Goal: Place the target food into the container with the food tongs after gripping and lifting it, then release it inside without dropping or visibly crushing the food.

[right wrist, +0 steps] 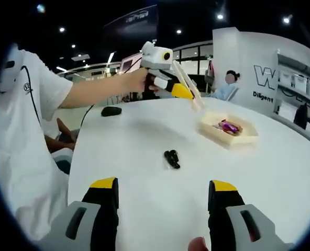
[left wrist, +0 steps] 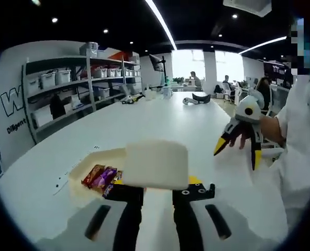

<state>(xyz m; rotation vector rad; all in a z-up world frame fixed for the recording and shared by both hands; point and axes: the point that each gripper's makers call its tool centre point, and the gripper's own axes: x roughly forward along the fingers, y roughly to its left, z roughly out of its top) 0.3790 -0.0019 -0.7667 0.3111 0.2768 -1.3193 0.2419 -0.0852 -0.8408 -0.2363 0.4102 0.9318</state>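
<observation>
Broadly, a white table [right wrist: 280,178] holds a cream container [right wrist: 229,130] with wrapped snacks [right wrist: 227,126] inside. Above it, the left gripper [right wrist: 189,93] pinches pale food tongs [right wrist: 189,86]; the right gripper [right wrist: 163,196] hovers spread wide.

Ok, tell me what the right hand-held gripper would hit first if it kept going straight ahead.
Probably the small black object on the white table: it lies almost centred ahead of the open right hand-held gripper. If the gripper passes above it, the way looks free; the container sits off to the right. Depth is uncertain.
</observation>
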